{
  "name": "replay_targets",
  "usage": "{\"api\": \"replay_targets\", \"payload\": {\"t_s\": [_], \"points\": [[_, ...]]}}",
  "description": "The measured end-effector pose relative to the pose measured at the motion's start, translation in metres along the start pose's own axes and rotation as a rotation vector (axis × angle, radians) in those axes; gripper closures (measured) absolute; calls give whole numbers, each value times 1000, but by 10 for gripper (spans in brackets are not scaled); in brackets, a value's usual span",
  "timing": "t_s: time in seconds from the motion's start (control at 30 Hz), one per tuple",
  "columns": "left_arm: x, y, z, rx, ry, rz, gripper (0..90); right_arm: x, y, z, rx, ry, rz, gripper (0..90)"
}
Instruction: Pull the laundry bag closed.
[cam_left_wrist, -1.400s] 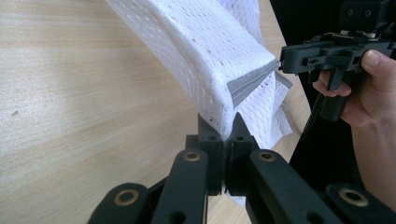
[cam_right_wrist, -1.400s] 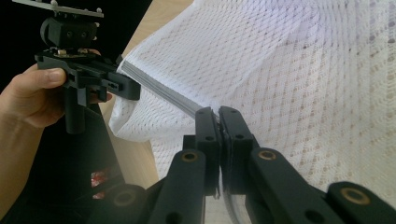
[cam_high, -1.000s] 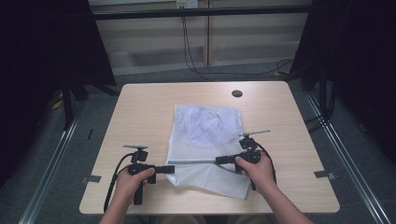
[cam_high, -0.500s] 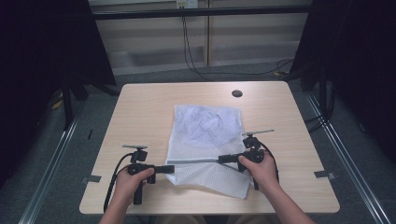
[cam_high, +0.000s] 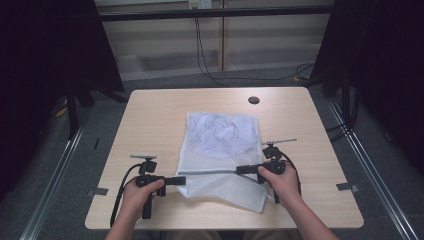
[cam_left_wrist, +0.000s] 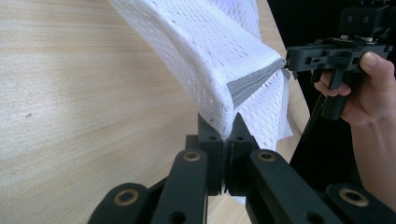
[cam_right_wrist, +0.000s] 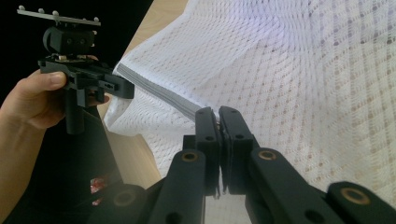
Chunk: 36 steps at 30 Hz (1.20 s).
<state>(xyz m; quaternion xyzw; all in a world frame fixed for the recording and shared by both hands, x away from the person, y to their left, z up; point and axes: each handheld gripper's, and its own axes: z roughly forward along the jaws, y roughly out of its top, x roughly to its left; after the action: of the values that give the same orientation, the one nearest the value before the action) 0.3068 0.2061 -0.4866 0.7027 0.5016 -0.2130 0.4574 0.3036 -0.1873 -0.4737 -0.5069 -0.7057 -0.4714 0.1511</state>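
Note:
A white mesh bag (cam_high: 222, 137) with a grey zipper strip (cam_high: 207, 172) lies on the wooden table (cam_high: 150, 115). My left gripper (cam_high: 184, 179) is shut on the left end of that strip, and the mesh (cam_left_wrist: 205, 46) rises from between its closed jaws (cam_left_wrist: 228, 135). My right gripper (cam_high: 238, 170) is shut on the strip's other end. In the right gripper view its jaws (cam_right_wrist: 217, 114) pinch the grey strip (cam_right_wrist: 159, 93) against the mesh (cam_right_wrist: 289, 70). The strip runs taut between both grippers, lifted slightly off the table. Each gripper view shows the other gripper (cam_left_wrist: 287, 63) (cam_right_wrist: 130, 91) holding its end.
A round black hole (cam_high: 254, 100) sits in the table near the far edge. Bare wood lies left and right of the bag. Metal floor rails (cam_high: 65, 160) run along both sides of the table, with dark curtains beyond.
My right gripper has shifted slightly to the right with the strip's end, drawing the grey strip tauter. The left gripper has stayed put.

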Motion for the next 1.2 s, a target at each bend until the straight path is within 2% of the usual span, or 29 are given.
{"api": "replay_targets", "payload": {"t_s": [0.3, 0.53, 0.57, 0.63, 0.67, 0.87, 1.03, 1.07, 1.2], "points": [[1, 1, 0, 7, 0, 8, 880, 0, -1, 0, 0, -5, 0, 871], [1, 1, 1, 7, 3, -3, 880, -1, -1, -2, -1, -13, 5, 871], [2, 1, 0, 6, 7, 12, 881, -2, -1, -3, -3, -12, 8, 871], [1, 1, 0, 8, 2, 11, 880, -2, -1, -3, -7, -15, 10, 871], [1, 2, 0, 9, 9, 23, 881, -3, -2, -4, -8, -12, 13, 871], [0, 1, 0, 6, 8, 11, 880, -3, -2, -3, -5, -14, 14, 871], [1, 2, -1, 15, 18, 20, 881, -3, -2, -5, -6, -20, 6, 871], [0, 1, -1, 10, 13, 2, 881, -3, -2, -5, -6, -23, 11, 871], [2, 1, -2, 10, 14, 12, 881, -5, -3, -9, -18, -23, 14, 871]]}}
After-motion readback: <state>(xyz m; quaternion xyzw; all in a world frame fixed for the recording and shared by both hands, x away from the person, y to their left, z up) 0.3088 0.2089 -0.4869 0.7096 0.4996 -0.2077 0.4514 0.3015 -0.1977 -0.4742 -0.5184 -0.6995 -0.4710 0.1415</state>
